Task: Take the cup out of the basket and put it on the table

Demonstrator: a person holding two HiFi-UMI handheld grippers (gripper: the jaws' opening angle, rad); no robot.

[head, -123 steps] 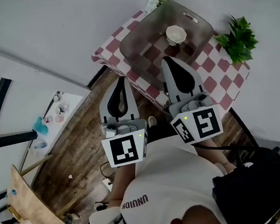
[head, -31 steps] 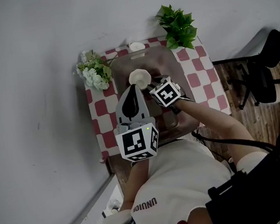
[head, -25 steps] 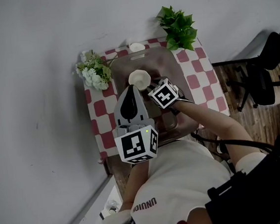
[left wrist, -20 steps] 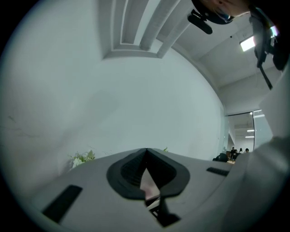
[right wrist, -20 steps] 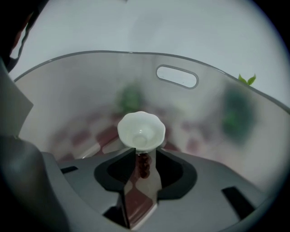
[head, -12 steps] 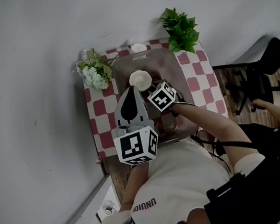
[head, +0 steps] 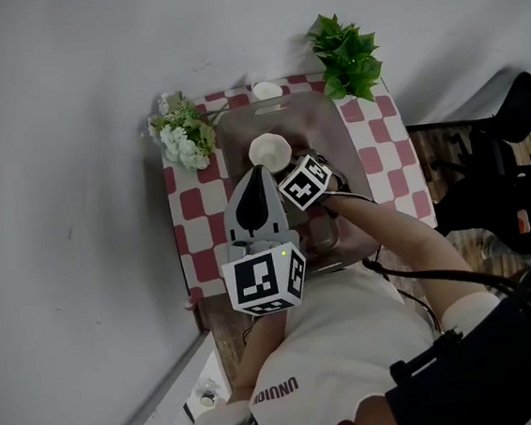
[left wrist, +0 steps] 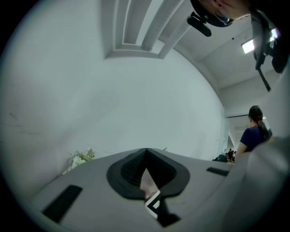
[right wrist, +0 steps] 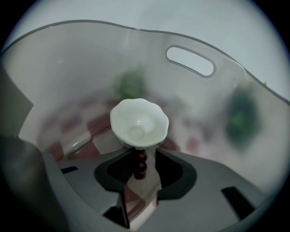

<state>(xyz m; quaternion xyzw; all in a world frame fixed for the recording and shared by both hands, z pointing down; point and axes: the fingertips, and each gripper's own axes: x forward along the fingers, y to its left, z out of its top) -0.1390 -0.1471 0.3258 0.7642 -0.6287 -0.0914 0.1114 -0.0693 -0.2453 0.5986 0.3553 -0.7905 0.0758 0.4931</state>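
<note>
Right gripper (right wrist: 145, 153) is poking into the basket (right wrist: 90, 54), jaws slightly spread, cup (right wrist: 139, 123) sitting right at its tips (on the basket floor). Left gripper (left wrist: 146, 152) is hovering, tips pressed together.

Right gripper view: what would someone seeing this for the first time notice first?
The white scalloped cup sits dead centre inside the smoky translucent basket. The right gripper is right at it, jaws a little apart. In the head view the red-and-white checked table stands out, with flowers at its left edge, a green plant at the far right corner, and the left gripper shut above the near side.
</note>
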